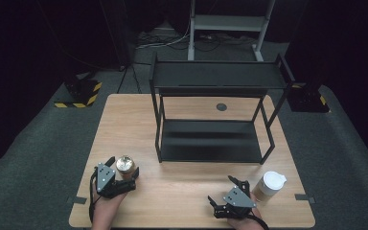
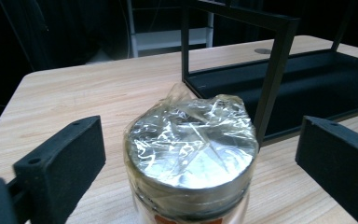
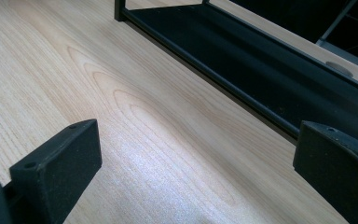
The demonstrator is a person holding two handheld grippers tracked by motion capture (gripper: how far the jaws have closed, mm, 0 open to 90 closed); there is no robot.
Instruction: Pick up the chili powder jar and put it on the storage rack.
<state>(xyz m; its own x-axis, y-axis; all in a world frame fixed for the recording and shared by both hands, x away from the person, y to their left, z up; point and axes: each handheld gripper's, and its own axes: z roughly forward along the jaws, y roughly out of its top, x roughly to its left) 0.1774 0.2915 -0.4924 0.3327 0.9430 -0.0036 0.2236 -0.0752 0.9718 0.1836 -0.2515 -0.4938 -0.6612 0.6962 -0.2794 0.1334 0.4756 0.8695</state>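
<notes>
Dark flooring is surrounding a light wooden table (image 1: 187,191), where a black two-tier metal rack (image 1: 215,115) is standing toward the far side with both shelves bare. Near the front left corner, a jar with a metal lid wrapped in clear plastic film (image 2: 189,149) is standing upright. The left gripper (image 1: 117,178) is reaching around it, its jaws spread wide on either side, and the pads are not pressing on it yet. The right gripper (image 1: 232,199) is resting near the front right, jaws gaping over bare wood and holding nothing. A white lidded cup (image 1: 270,184) is standing just beside it. Judging by this, the work is only beginning: the jar is not yet gripped or lifted.
</notes>
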